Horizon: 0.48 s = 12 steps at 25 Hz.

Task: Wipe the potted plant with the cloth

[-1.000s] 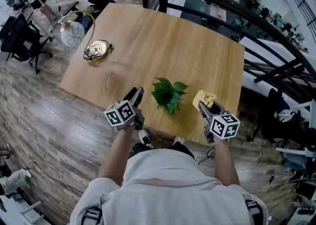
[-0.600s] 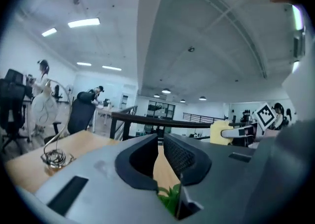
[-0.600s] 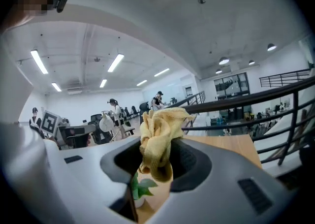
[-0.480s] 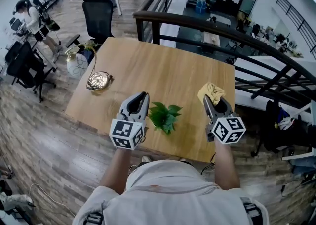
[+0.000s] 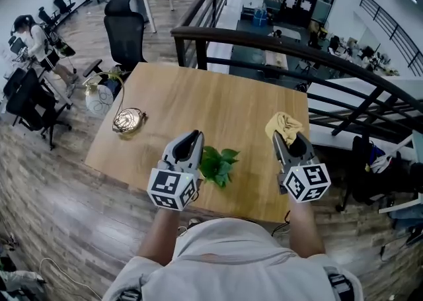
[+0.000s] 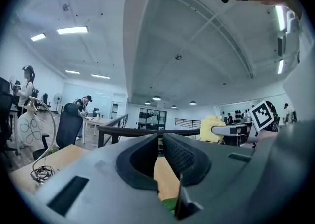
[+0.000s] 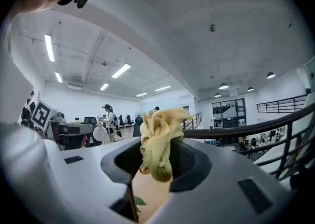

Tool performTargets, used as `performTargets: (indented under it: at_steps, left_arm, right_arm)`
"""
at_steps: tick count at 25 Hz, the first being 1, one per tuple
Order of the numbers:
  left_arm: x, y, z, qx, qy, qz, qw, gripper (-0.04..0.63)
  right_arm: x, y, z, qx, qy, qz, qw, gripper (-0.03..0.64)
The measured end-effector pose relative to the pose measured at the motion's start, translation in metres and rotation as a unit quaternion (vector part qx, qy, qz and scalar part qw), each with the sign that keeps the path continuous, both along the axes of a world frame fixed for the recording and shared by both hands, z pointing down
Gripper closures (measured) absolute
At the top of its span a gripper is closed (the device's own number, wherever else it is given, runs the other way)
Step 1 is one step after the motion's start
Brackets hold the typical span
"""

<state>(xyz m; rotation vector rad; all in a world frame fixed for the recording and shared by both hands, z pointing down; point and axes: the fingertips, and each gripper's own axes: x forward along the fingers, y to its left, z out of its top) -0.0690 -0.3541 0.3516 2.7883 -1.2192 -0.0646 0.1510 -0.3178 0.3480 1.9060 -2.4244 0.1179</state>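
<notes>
The yellow cloth (image 5: pixel 283 123) is pinched tight in the right claw (image 5: pixel 285 137), the left claw (image 5: pixel 192 136) has just been closing on nothing, and the potted plant (image 5: pixel 217 165) between them, at the table's (image 5: pixel 198 94) 6 o'clock edge, looks not wiped yet.

The head camera looked steeply down from above the person, taking in the whole wooden table (image 5: pixel 218 94), with both grippers at lower centre. The cameras on the left gripper (image 5: pixel 196 134) and the right gripper (image 5: pixel 284 138) sat close behind their own jaws and faced level across the room. All three views shared the black railing (image 6: pixel 118 130) beyond the table. The left gripper view also caught the right gripper's marker cube (image 6: pixel 262 114) at its right edge.
</notes>
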Motion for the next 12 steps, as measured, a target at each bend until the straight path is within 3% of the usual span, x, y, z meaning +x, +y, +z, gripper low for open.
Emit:
performTargets:
  at_steps: [12]
  left_arm:
    - [0.0044,0.0005,0.0059,-0.011,0.0,0.009,0.9999,0.555]
  right_arm:
    - [-0.0063,-0.0019,0.0058,-0.011,-0.002,-0.008,1.0,0.423]
